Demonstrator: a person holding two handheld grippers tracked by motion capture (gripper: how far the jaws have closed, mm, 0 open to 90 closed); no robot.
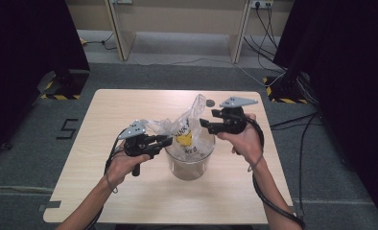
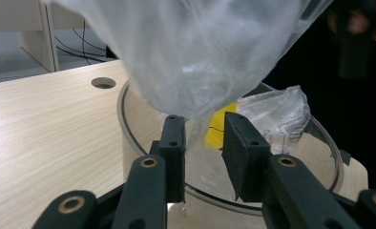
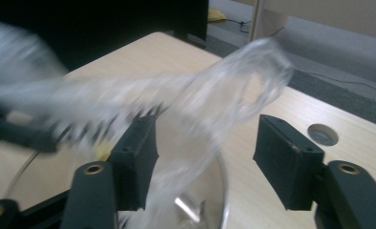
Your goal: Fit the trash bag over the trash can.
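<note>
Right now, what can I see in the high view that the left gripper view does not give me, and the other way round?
The high view alone gives both hands, the left gripper and the right gripper at opposite sides of the plastic bag, the whole table and the floor around it.

The left gripper view alone gives the gap between its jaws, with a thin fold of the bag passing through it; the pads stand apart.

Both give the bag rising out of the round clear container, the yellow print, and the wooden tabletop.

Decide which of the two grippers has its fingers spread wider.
The right gripper: a wide gap between its fingers, clear plastic bag loose between them. The left gripper has its fingers closer around the bag's film.
</note>
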